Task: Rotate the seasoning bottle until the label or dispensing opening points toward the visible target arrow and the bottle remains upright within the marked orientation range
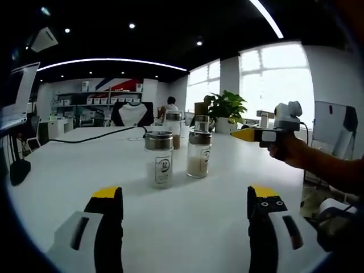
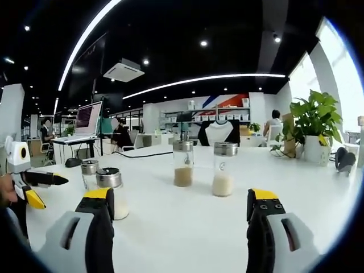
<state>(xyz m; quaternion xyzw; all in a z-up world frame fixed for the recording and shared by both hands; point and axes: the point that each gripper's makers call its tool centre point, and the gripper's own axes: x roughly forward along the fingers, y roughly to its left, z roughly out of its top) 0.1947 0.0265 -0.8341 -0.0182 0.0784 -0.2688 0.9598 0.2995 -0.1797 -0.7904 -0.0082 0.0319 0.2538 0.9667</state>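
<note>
Four seasoning bottles stand on the white worktop (image 1: 187, 227), and I hold none of them yet. In the left gripper view my left tongs (image 1: 185, 202) rise from the bottom edge, spread wide with nothing between them; just above centre stands the nearest bottle (image 1: 159, 159), its label facing me, with a second bottle (image 1: 198, 154) just beside it to the right and two more behind. My right tongs (image 2: 183, 205) are likewise wide and empty in the right gripper view, where two bottles sit at centre and two at lower left. At the right of the left view, my right hand carries those tongs well apart from the bottles. I judge this the approach step: next I must close on one bottle's body and twist it upright. No target arrow is visible, so I cannot tell the direction required.
</note>
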